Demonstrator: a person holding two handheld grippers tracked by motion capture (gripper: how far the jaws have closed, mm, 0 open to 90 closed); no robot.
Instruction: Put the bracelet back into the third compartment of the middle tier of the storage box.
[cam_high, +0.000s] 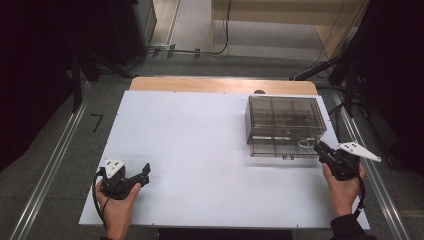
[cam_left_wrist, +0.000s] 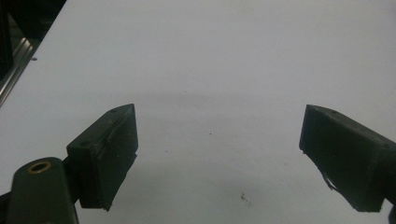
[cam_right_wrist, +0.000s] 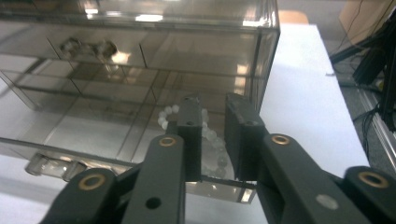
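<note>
Smoky clear plastic drawer box (cam_high: 285, 120) sits at the bench's (cam_high: 190, 150) far right; its lowest drawer (cam_right_wrist: 93, 135) is open, a bead bracelet (cam_right_wrist: 212, 140) inside. Right tongs (cam_right_wrist: 210, 140) narrow, not pinching; spread gently and lift straight out. Left tongs (cam_left_wrist: 219, 154) wide, empty.

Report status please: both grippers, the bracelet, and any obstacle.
Left gripper open, over bare table. Right gripper jaws slightly apart, bead bracelet between them over the open drawer of the clear box. Nothing in the way.
</note>
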